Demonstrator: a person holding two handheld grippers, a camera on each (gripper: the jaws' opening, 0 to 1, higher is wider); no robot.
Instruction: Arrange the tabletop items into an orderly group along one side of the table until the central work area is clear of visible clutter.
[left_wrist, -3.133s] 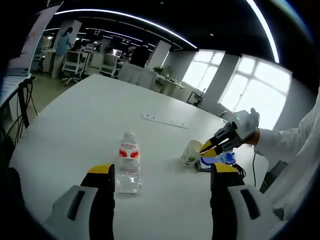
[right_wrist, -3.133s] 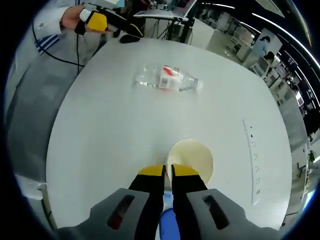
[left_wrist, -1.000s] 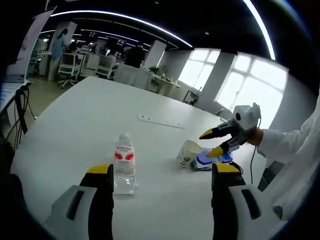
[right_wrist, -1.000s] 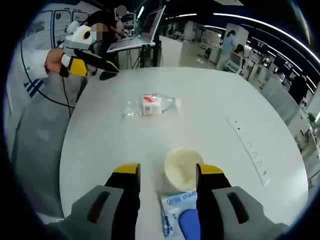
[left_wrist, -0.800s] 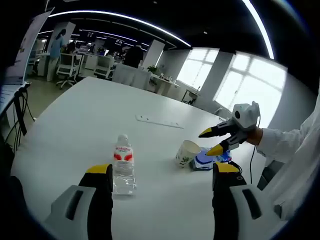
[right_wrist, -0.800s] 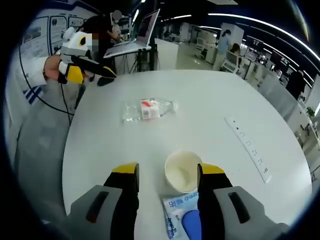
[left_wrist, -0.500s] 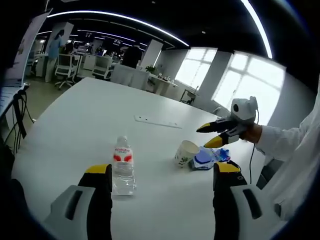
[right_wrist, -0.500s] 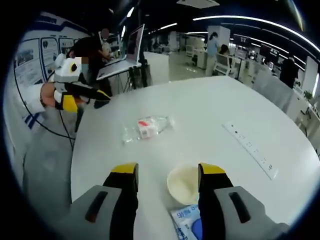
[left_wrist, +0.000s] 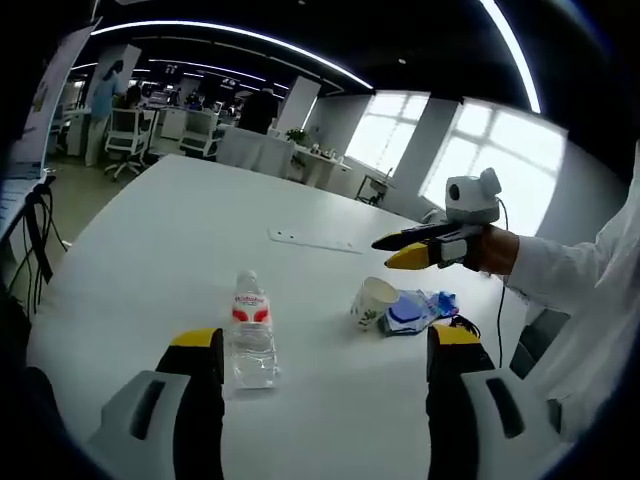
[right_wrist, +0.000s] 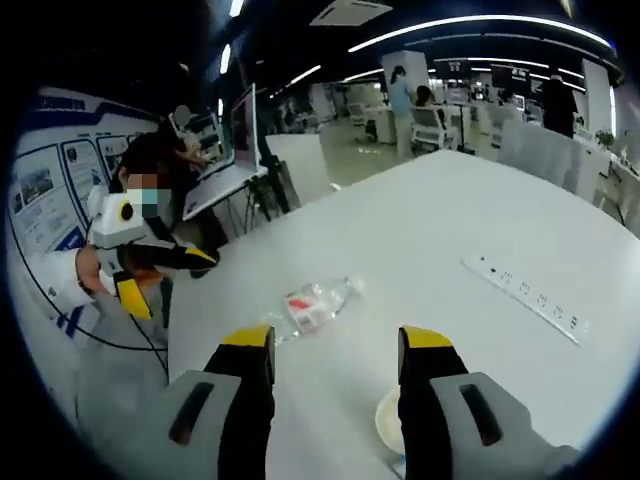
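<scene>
A large white worktop (left_wrist: 170, 230) is seen in both views, carrying all the loose items. In the left gripper view, a long white power strip (left_wrist: 313, 242) lies flat toward the far side of it; in the right gripper view the same strip (right_wrist: 527, 297) runs along the right. A clear water bottle (left_wrist: 249, 335) with a red and white label lies on its side near the left gripper's (left_wrist: 321, 345) own left finger, cap pointing away; in the right gripper view the bottle (right_wrist: 312, 305) is seen lying on the worktop beyond the fingers. A paper cup (left_wrist: 372, 302) is tipped on its side near the worktop's right edge, touching a blue and white packet (left_wrist: 412, 309) just beside it. In the right gripper view the cup's rim (right_wrist: 388, 422) shows low between the fingers. The left gripper's yellow-tipped fingers are spread wide, with nothing between them. The right gripper (right_wrist: 335, 355) is likewise spread and empty; in the left gripper view it (left_wrist: 397, 248) is seen held in a person's hand (left_wrist: 493, 251) above the cup and packet, clear of both. In the right gripper view the left gripper (right_wrist: 195, 256) is seen off the worktop's left edge.
</scene>
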